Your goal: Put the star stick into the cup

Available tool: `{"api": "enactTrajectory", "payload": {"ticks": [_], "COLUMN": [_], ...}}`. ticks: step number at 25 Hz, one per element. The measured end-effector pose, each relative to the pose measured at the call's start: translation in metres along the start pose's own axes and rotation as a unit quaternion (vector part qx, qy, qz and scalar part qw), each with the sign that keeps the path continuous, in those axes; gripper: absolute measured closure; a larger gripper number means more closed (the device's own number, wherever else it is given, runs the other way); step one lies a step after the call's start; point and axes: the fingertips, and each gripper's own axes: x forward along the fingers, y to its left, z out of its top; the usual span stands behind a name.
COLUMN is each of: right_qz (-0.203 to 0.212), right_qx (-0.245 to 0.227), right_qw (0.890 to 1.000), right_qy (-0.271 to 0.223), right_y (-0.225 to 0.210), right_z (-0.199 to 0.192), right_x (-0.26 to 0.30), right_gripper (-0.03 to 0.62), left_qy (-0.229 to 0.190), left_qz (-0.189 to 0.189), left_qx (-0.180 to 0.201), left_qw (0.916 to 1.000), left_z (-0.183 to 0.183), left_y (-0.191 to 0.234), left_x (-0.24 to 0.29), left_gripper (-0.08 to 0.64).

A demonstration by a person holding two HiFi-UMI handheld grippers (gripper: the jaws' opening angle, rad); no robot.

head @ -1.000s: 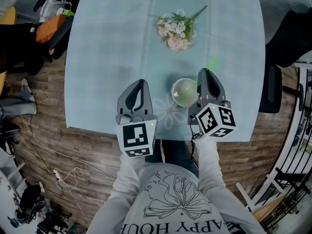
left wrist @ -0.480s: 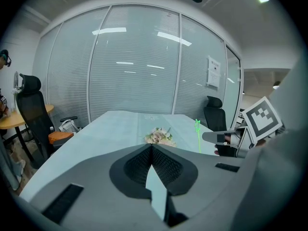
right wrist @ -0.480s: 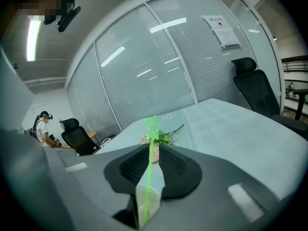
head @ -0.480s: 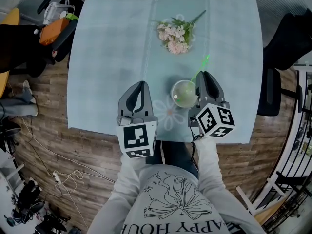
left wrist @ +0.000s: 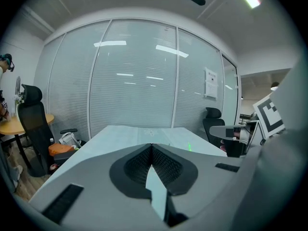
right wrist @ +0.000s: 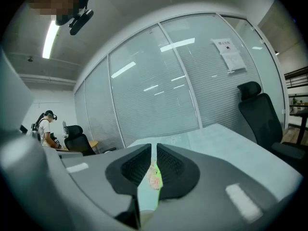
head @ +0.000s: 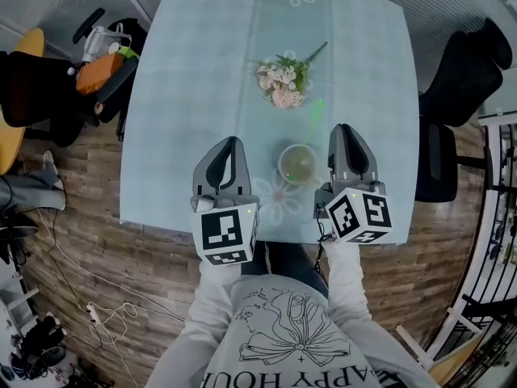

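- Shirt [head: 284,330] of the person: big outlined letters run along its lower part. "APPY HOU" can be read; the edge of the head view cuts off the rest.
- Paper sheet [left wrist: 210,82] on the glass wall [left wrist: 134,85] – it carries lines of print and shows in both gripper views, but the print is too small to read.
- Cubes on the left gripper [head: 229,144] and the right gripper [head: 346,131]: only black-and-white square markers, no letters or numbers.

The cup [head: 298,164] stood on the bench [head: 194,71] between the left hand-held gripper [head: 229,141] and the right hand-held gripper [head: 346,129]. The bouquet [head: 280,76] lay behind the cup.
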Motion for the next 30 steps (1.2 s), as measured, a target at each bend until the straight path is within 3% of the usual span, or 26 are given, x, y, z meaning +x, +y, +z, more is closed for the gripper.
{"api": "enactTrajectory", "payload": {"ticks": [11, 30], "right_qz": [0.007, 0.003], "right_qx": [-0.023, -0.073], "right_qw": [0.997, 0.989], "right_qy": [-0.078, -0.126], "right_y": [0.020, 0.032], "right_z": [0.084, 0.145], "right_x": [-0.028, -0.052], "right_gripper": [0.563, 0.563], "left_qy": [-0.073, -0.153], "left_qz": [0.002, 0.001], "left_qx": [0.005, 0.025], "left_qw": [0.9973, 0.9880], "left_z": [0.077, 0.152], "left_y": [-0.007, -0.023], "left_x": [-0.020, -0.049], "left_gripper": [0.555, 0.557]}}
